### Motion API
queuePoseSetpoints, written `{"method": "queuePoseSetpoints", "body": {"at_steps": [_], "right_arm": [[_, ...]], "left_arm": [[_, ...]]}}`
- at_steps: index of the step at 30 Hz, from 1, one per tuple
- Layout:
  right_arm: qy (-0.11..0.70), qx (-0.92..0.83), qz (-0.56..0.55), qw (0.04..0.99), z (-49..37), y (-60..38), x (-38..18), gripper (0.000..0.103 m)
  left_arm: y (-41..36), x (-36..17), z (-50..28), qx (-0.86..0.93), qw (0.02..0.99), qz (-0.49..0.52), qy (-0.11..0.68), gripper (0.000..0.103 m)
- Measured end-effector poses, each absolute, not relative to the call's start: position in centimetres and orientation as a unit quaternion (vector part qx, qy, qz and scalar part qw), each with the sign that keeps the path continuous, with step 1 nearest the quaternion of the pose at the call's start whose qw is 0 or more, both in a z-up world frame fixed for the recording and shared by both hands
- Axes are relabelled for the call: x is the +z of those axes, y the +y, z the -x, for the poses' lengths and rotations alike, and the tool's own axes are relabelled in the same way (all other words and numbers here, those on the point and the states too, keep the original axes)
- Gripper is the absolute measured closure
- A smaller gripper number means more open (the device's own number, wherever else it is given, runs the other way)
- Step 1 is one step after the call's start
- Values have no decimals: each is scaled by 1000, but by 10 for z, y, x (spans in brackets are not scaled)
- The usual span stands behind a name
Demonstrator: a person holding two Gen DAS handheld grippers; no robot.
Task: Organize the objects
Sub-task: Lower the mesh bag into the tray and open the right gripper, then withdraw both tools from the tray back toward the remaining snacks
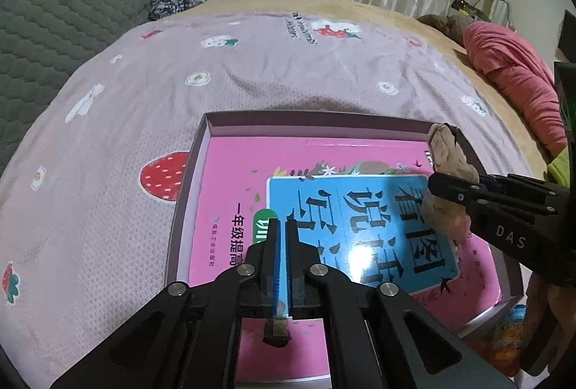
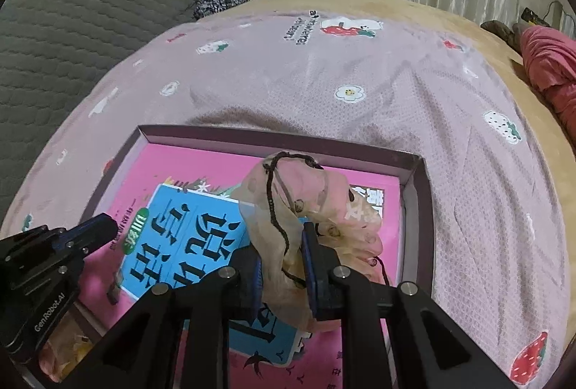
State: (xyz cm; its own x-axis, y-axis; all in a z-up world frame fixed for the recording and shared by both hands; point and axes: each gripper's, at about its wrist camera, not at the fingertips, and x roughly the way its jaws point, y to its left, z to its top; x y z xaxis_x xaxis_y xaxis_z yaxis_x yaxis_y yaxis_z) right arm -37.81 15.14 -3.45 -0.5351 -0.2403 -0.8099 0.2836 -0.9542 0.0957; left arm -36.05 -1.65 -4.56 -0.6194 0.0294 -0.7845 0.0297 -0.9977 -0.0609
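Right wrist view: the right gripper [image 2: 284,263] is clamped on a sheer pouch [image 2: 309,209] with a dark cord, held over the pink book [image 2: 201,173] in the box [image 2: 414,187] on the bed. The left gripper [image 1: 284,227] hangs nearly closed over the book, a small brown thing [image 1: 276,329] below its jaws.

You see a pink book [image 1: 230,180] with a blue panel and black characters, lying in a dark purple box [image 1: 201,137]. At your 12 o'clock the lilac sheet [image 1: 252,72] has red strawberries and white flowers. The right gripper [image 2: 284,255] is black with blue pads; it holds a beige-pink dotted pouch [image 2: 324,205] with a dark brown cord.
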Motion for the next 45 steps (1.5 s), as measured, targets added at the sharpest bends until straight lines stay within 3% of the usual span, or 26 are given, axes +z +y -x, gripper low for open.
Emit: {"method": "queuePoseSetpoints", "body": {"at_steps": [4, 8, 11, 17, 29, 45], "right_arm": [[16, -873, -463, 150, 378, 151, -34, 75], [15, -875, -462, 144, 375, 152, -30, 58], [21, -878, -458, 137, 374, 153, -24, 53], [20, -881, -454, 135, 367, 155, -11, 47], [15, -893, -434, 118, 337, 167, 21, 22], [2, -907, -402, 123, 287, 172, 63, 9]], "left_arm": [[-19, -49, 364, -893, 3, -449, 38, 90], [-22, -52, 366, -888, 5, -457, 46, 71], [-26, -51, 366, -887, 13, -460, 50, 51], [-27, -43, 362, -888, 21, -457, 47, 32], [-38, -15, 336, -892, 18, -447, 60, 20], [-47, 17, 298, -897, 8, -436, 70, 14]]}}
